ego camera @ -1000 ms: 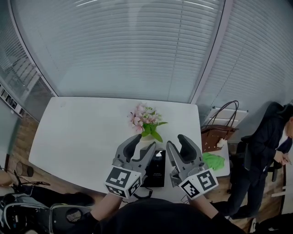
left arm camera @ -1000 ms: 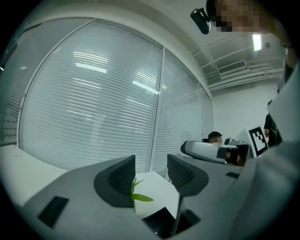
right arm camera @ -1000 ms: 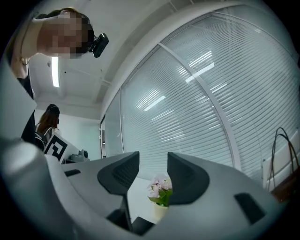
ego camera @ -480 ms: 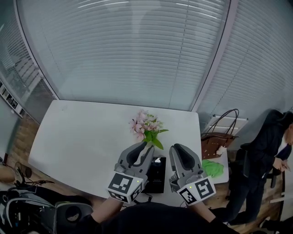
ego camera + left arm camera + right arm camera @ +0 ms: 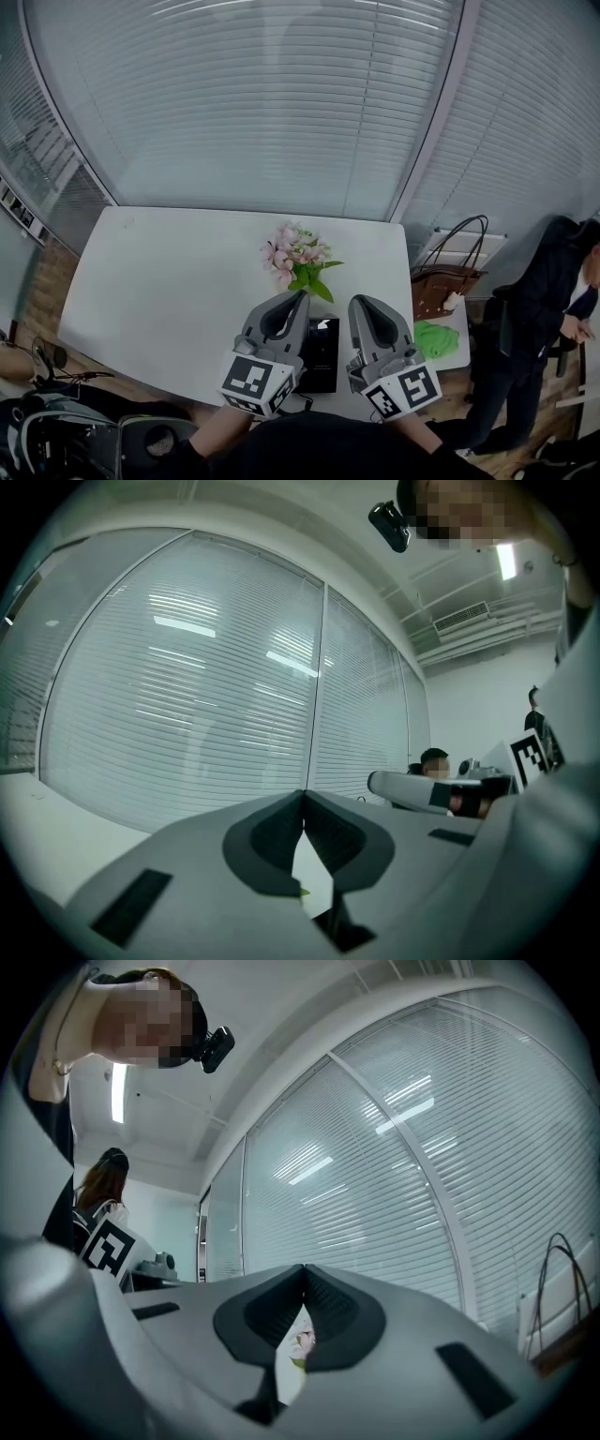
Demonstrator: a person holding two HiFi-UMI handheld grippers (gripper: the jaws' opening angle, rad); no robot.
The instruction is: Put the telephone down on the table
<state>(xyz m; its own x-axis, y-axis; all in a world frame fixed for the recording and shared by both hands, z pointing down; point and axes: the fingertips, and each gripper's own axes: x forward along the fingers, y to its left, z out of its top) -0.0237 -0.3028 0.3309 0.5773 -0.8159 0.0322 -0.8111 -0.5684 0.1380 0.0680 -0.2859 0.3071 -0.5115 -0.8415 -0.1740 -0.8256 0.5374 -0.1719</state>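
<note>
1. The telephone [image 5: 323,349], a black unit, was seen lying flat on the white table [image 5: 169,272], just on the near side of the flowers [image 5: 298,258], close to the table's near edge.
2. The left tool [image 5: 300,297] was held just left of the telephone and below the flowers in the head view. Its jaws were pressed together at the tips, with nothing pinched between them, as was confirmed in the left gripper view [image 5: 303,799].
3. The right tool [image 5: 360,303] was held to the lower right of the flowers, just right of the telephone. Its jaws were likewise closed tip to tip on nothing, as was shown in the right gripper view [image 5: 304,1271].
4. The telephone was touched by neither tool; it was seen in the gap between the two.
5. Through the small opening behind the right tool's closed tips, a pink bloom of the flowers [image 5: 302,1339] was glimpsed.
6. Right of the flowers, past the table's end, a brown handbag [image 5: 442,281] was seen, with a green cloth [image 5: 437,337] just below it.
7. Farther right of the flowers, a person [image 5: 539,319] in dark clothing was seen standing.
8. Behind the flowers, the windows were covered by closed blinds [image 5: 262,103].
</note>
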